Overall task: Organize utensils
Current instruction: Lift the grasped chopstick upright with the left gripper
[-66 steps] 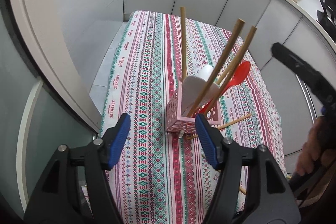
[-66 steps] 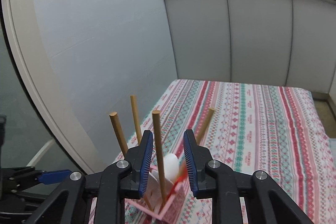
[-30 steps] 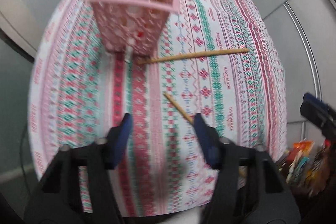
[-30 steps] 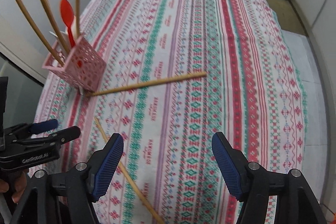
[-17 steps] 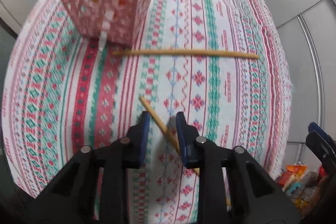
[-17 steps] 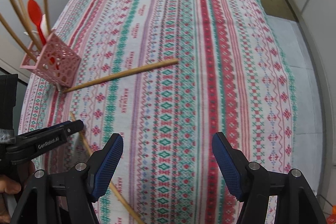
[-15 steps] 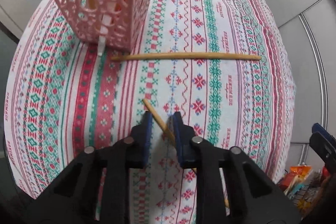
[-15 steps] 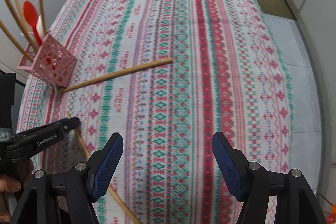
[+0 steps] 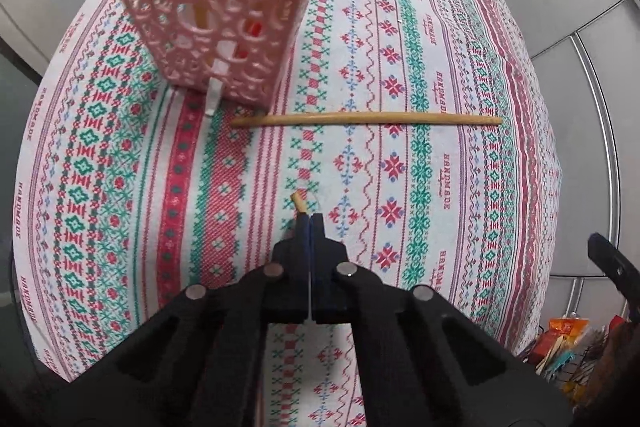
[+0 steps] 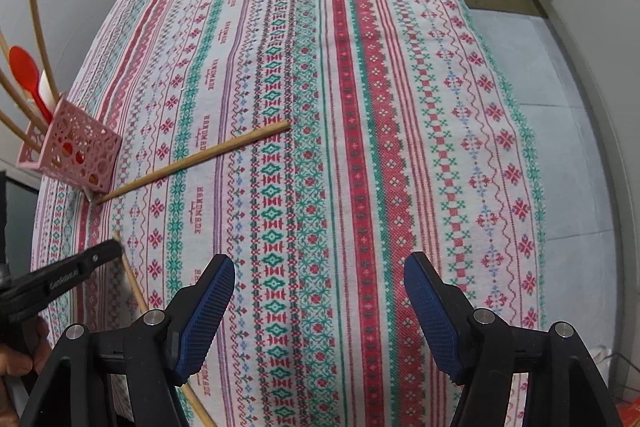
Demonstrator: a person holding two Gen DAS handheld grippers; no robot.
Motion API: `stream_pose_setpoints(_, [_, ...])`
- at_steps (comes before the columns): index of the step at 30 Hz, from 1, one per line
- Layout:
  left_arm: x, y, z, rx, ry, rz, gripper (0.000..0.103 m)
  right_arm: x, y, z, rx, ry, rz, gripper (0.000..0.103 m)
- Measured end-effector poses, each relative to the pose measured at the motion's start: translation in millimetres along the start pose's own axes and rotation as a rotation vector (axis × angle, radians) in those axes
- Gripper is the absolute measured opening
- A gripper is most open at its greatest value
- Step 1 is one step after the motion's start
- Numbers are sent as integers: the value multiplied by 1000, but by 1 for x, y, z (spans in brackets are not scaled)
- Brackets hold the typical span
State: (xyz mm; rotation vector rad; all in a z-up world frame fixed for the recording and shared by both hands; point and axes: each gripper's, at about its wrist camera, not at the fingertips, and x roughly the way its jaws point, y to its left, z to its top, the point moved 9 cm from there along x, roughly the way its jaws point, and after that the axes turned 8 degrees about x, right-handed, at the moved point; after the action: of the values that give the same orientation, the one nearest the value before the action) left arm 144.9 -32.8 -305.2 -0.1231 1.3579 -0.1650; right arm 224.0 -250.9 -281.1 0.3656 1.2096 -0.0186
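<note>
Closing since a second ago, my left gripper now clamps the near chopstick by its tip on the tablecloth. My right gripper hangs released above the cloth. Farther off, a second chopstick lies just beside the pink basket.

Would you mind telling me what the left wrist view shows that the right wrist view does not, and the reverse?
Only the left wrist view shows the left gripper from behind, shut on the near chopstick close to its tip, and clutter on the floor at lower right. Only the right wrist view shows the right gripper open over bare tablecloth, and the near chopstick's long shaft. Both show the pink basket with its utensils and the second chopstick lying beside it.
</note>
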Motion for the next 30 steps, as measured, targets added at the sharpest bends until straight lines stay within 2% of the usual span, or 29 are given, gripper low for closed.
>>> stream_pose_setpoints(7, [-19,17,-5,-28,-19,-56,0,18,13,2,24,40,12,74])
stream_pose_setpoints(10, [-20,21,-6,-62,11,-99,3,25,18,2,32,51,22,74])
stream_pose_setpoints(11, [-19,24,-8,-78,18,-105,8,26,20,2,33,55,23,74])
stream_pose_setpoints(12, [-18,23,-8,-88,20,-110,24,28,21,2,35,59,24,74])
stream_pose_setpoints(13, [-16,20,-8,-94,19,-110,33,29,22,1,36,62,23,74])
stream_pose_setpoints(17, [-10,-1,-4,-46,-18,-51,34,32,21,-2,40,69,16,74])
stream_pose_setpoints(19, [-2,-9,-5,-21,-11,-15,34,32,19,-3,41,72,18,74])
stream_pose_setpoints(20, [3,-9,-6,-28,0,-5,33,32,18,-4,42,73,18,74])
stream_pose_setpoints(21, [2,-10,-4,-29,-24,12,31,32,17,-5,41,74,17,74])
stream_pose_setpoints(22, [1,-11,-1,-19,-40,41,28,32,15,-6,41,75,15,74])
stream_pose_setpoints(24, [4,-13,1,-17,-63,96,12,31,10,-7,43,76,13,74])
stream_pose_setpoints(25, [3,-13,3,-18,-76,110,10,30,8,-7,47,76,12,74])
stream_pose_setpoints(30, [-1,-9,5,-29,-71,73,5,30,-1,-3,73,75,10,74])
